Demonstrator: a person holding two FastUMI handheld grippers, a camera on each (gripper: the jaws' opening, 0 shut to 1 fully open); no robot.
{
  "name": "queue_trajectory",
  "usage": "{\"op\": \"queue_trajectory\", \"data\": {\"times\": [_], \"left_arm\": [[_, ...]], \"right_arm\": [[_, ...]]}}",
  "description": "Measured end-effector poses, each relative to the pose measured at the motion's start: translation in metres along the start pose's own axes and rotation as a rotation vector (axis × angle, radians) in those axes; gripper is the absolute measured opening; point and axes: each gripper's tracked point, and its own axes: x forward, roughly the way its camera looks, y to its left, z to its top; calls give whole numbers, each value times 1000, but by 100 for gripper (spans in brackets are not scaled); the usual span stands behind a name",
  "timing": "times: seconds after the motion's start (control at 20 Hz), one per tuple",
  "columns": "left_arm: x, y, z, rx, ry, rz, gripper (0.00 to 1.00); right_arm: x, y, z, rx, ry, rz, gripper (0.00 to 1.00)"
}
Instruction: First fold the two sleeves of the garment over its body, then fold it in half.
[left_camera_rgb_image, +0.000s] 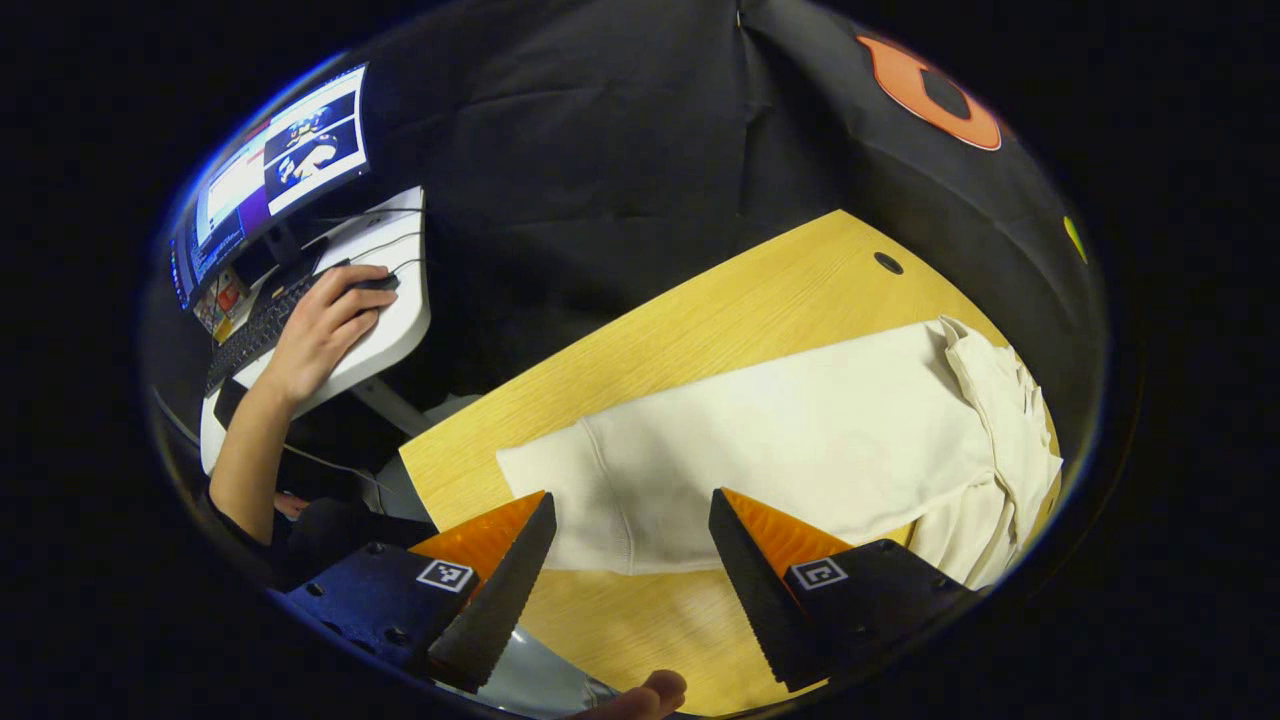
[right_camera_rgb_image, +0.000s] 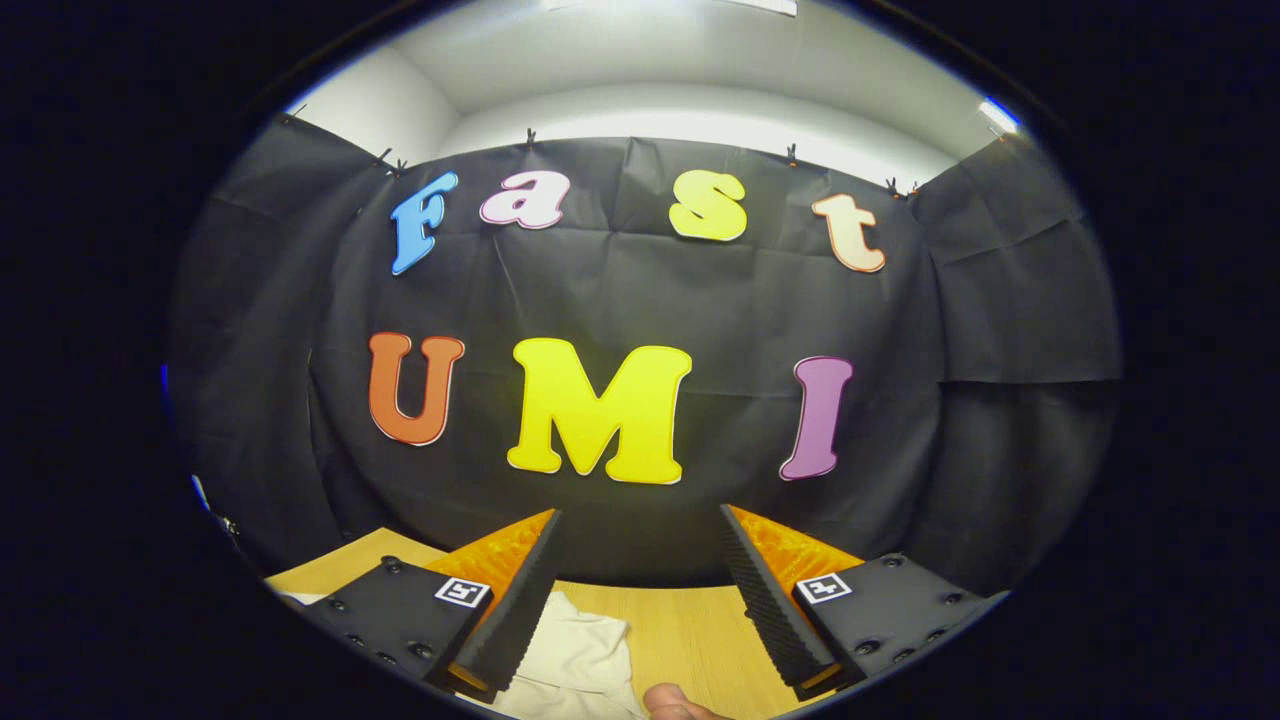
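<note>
While cream garment (left_camera_rgb_image: 800, 440) lies unlabelled on table (left_camera_rgb_image: 640, 350), left gripper (left_camera_rgb_image: 632, 520), right gripper (right_camera_rgb_image: 640, 535) gape, holding nothing.

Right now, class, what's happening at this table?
A person holds two grippers above a wooden table where a cream garment lies spread. The left gripper hovers open over one end of it, gripping nothing. The right gripper is open too, raised toward the booth wall. Nearby, another person's hand rests on a mouse.
</note>
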Motion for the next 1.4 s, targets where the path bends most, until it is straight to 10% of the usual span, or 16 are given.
{"op": "queue_trajectory", "data": {"times": [0.35, 0.75, 1.15, 1.4], "left_arm": [[12, 29, -6, -15, 48, 132, 98], [25, 29, -8, -232, 162, 108, 95], [28, 27, -8, -212, 245, 98, 93], [30, 21, -5, -178, 310, 81, 69]], "right_arm": [[-19, -10, -36, 31, 73, -9, 95], [-16, 0, -59, 17, 132, -5, 95], [-27, 24, -75, -2, 174, 35, 94], [-30, 13, -88, 10, 220, 5, 94]]}}
